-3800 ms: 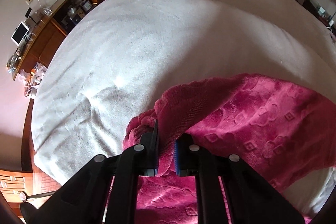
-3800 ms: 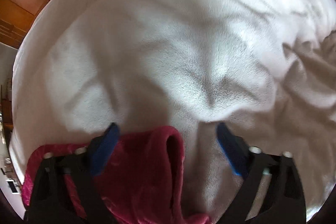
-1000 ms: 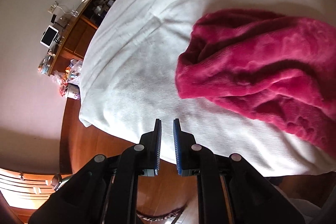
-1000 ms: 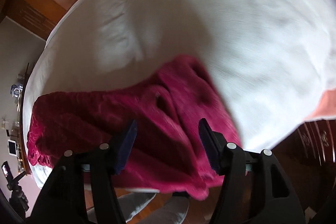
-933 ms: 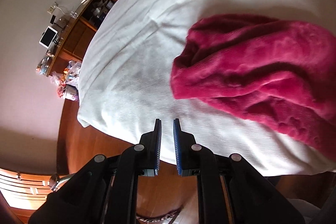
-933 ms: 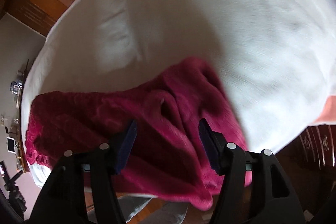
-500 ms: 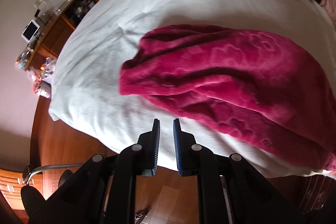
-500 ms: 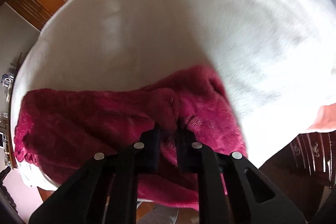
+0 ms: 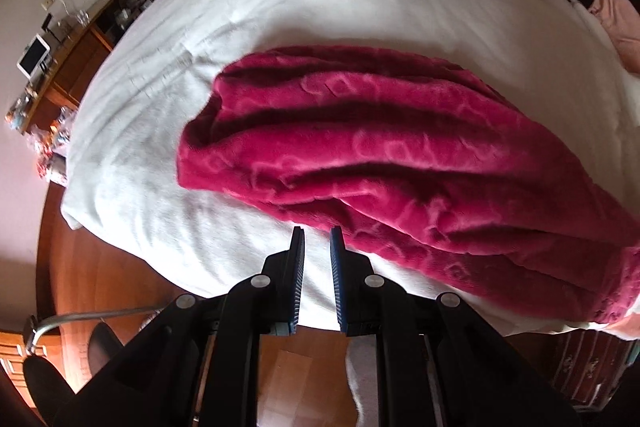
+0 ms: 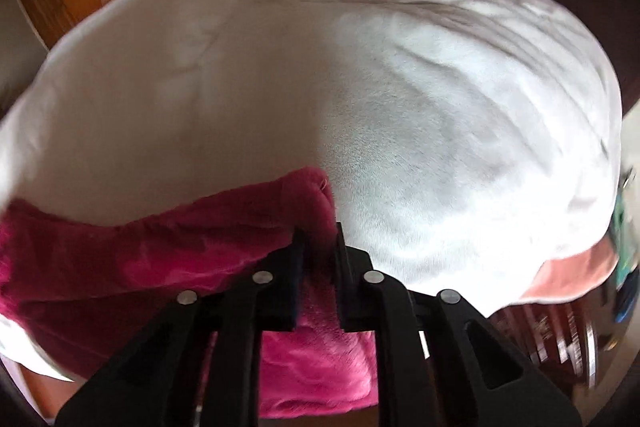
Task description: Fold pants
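The fuzzy magenta pants [image 9: 400, 155] lie bunched lengthwise across the near part of the white bed [image 9: 280, 7]. My left gripper [image 9: 317, 229] hovers over the bed's near edge, just short of the pants' lower hem. Its blue pads stand nearly together with nothing between them. In the right wrist view, my right gripper [image 10: 318, 231] pinches one end of the pants [image 10: 160, 251], and pink fabric fills the narrow gap between its fingers. Its jaws are opening slightly, with the cloth still gripped. The white cover [image 10: 400, 107] stretches beyond.
A wooden desk [image 9: 80, 19] cluttered with small items runs along the wall at left. A chair [image 9: 80, 327] stands on the wood floor [image 9: 100, 267] below the bed edge. A pink pillow [image 9: 620, 19] lies far right, and a pink sheet [image 10: 572, 275] hangs at the bed corner.
My right gripper has closed from wide open onto the end of the pants and lifted it a little. My left gripper has slid along the bed edge toward the pants, staying shut.
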The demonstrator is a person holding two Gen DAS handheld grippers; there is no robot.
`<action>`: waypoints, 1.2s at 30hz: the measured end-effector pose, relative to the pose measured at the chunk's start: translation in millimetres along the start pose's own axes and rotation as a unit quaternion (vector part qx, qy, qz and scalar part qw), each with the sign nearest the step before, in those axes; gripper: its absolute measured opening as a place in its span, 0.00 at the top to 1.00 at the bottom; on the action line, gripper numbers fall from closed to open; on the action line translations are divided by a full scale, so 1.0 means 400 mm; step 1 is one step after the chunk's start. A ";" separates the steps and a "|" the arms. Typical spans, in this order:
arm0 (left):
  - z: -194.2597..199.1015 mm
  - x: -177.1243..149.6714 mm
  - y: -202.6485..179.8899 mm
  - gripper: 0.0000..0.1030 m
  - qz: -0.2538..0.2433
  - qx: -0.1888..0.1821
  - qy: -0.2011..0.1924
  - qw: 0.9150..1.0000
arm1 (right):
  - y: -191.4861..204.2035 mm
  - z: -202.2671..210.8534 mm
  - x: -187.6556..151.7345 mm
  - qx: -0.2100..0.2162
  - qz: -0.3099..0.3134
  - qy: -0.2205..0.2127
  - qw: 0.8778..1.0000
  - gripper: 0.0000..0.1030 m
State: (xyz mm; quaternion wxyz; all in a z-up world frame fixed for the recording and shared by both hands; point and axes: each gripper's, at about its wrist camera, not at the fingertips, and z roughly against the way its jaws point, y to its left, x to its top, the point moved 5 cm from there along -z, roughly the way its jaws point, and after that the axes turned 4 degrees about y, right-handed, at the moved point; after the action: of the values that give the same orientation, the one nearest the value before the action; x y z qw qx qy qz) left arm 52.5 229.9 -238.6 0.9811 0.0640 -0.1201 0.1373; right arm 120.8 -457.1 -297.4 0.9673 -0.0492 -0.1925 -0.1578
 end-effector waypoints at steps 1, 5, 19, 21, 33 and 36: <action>-0.003 -0.002 -0.001 0.88 0.002 -0.002 0.002 1.000 | 0.007 0.004 -0.001 -0.007 0.002 -0.005 1.000 0.72; -0.012 -0.019 0.009 0.78 0.014 -0.013 0.008 1.000 | 0.011 0.063 -0.034 -0.007 -0.014 -0.037 0.999 0.48; -0.159 0.023 0.227 0.51 0.182 -0.080 0.050 0.979 | 0.157 0.116 -0.255 0.064 -0.053 0.041 0.996 0.48; -0.181 0.039 0.265 0.48 0.204 -0.095 0.052 0.973 | 0.188 0.109 -0.279 0.072 -0.059 0.054 0.994 0.48; -0.336 0.137 0.418 0.41 0.269 -0.181 0.083 0.942 | 0.353 0.030 -0.383 0.165 -0.205 0.141 0.955 0.46; -0.353 0.161 0.419 0.54 0.255 -0.205 0.093 0.940 | 0.376 0.003 -0.403 0.187 -0.254 0.151 0.937 0.46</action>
State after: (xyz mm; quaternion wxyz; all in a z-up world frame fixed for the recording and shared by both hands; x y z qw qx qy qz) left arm 95.6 428.6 -342.8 0.9120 -0.1846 -0.0659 0.3604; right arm 28.1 -268.4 -364.1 0.9042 0.2074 -0.0767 -0.3654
